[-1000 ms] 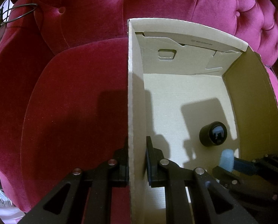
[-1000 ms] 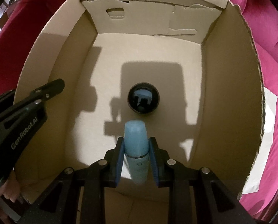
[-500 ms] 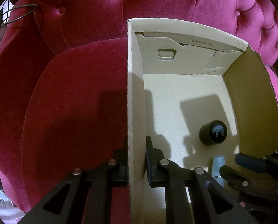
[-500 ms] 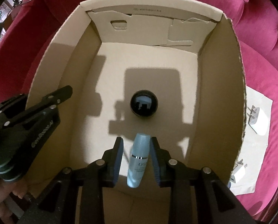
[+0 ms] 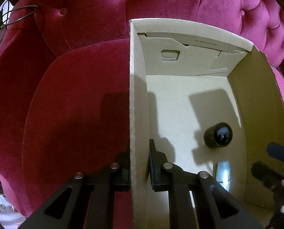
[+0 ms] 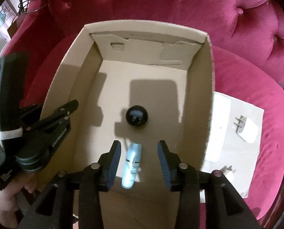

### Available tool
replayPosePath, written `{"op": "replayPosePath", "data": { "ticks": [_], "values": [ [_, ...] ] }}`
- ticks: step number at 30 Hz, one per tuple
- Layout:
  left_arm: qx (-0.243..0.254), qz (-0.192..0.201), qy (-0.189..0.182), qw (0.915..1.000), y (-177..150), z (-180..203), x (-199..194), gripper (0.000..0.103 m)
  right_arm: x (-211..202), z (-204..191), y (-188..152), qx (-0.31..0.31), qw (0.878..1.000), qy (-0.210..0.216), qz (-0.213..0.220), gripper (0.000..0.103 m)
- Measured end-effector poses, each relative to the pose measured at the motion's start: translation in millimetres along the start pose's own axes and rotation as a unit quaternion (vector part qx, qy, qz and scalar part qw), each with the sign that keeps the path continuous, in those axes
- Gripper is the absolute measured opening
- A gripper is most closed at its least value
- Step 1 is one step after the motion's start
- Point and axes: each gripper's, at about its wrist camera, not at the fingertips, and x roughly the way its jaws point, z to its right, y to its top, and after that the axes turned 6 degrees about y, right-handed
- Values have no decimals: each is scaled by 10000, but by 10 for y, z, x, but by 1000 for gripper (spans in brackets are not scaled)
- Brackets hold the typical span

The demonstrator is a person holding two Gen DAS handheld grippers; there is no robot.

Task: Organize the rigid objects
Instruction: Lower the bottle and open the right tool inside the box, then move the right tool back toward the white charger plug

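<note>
A small printed line stood on the folded inner flap at the far end of the cardboard box (image 5: 204,42), beginning with a round mark and followed by a code that looked like "W20.3x22x11.5", though the last characters were too small to be sure of. White lettering ran along the body of the left gripper (image 6: 59,138) in the right wrist view, blurred beyond reading. The pale blue bottle (image 6: 132,165) carried a small dark mark, also illegible.
</note>
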Motion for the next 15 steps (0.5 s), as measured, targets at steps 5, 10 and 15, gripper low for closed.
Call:
{"op": "replayPosePath", "data": {
  "ticks": [5, 10, 15],
  "values": [
    [1, -1, 3, 10000, 1, 1, -1, 14, -154, 103, 45, 43, 9999, -27, 140, 47],
    [0, 0, -1, 10000, 1, 1, 0, 14, -302, 273, 89, 158, 9995, -94, 272, 56],
    [-3, -2, -5, 10000, 0, 1, -2, 14, -435, 479, 89, 271, 9986, -218, 386, 66]
  ]
}}
